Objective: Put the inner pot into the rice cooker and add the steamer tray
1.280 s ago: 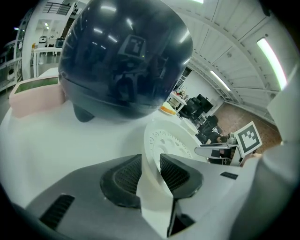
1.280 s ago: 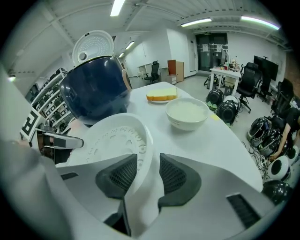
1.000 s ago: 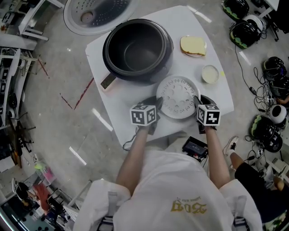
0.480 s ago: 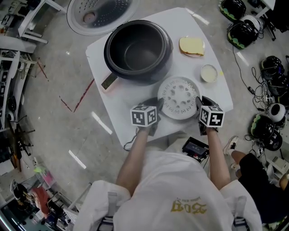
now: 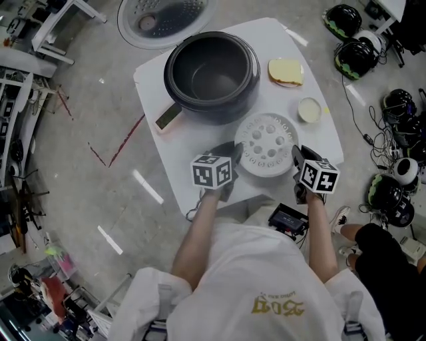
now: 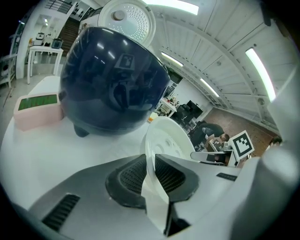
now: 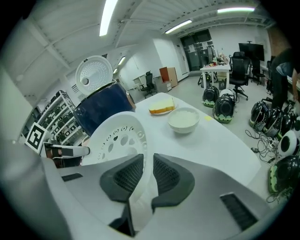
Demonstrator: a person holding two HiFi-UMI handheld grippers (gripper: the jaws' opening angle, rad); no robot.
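Note:
The white perforated steamer tray (image 5: 266,143) is held over the white table (image 5: 166,166), just in front of the dark rice cooker (image 5: 212,73), whose inner pot (image 5: 214,78) sits inside it. My left gripper (image 5: 233,152) pinches the tray's left rim, and its jaws are still closing on it. My right gripper (image 5: 297,156) pinches the right rim, its jaws also closing. In the left gripper view the rim (image 6: 151,159) runs between the ribbed pads (image 6: 131,176). In the right gripper view the tray (image 7: 117,138) stands between the pads (image 7: 126,176).
The cooker's open lid (image 5: 160,16) leans off the table's far side. A yellow sponge-like piece on a plate (image 5: 286,72) and a small white bowl (image 5: 309,109) lie at the right. A pink and green block (image 5: 166,118) sits left of the cooker. Helmets (image 5: 353,56) and cables litter the floor.
Both grippers have risen together with the steamer tray between them, so it now hangs a little above the table. The cooker has not moved.

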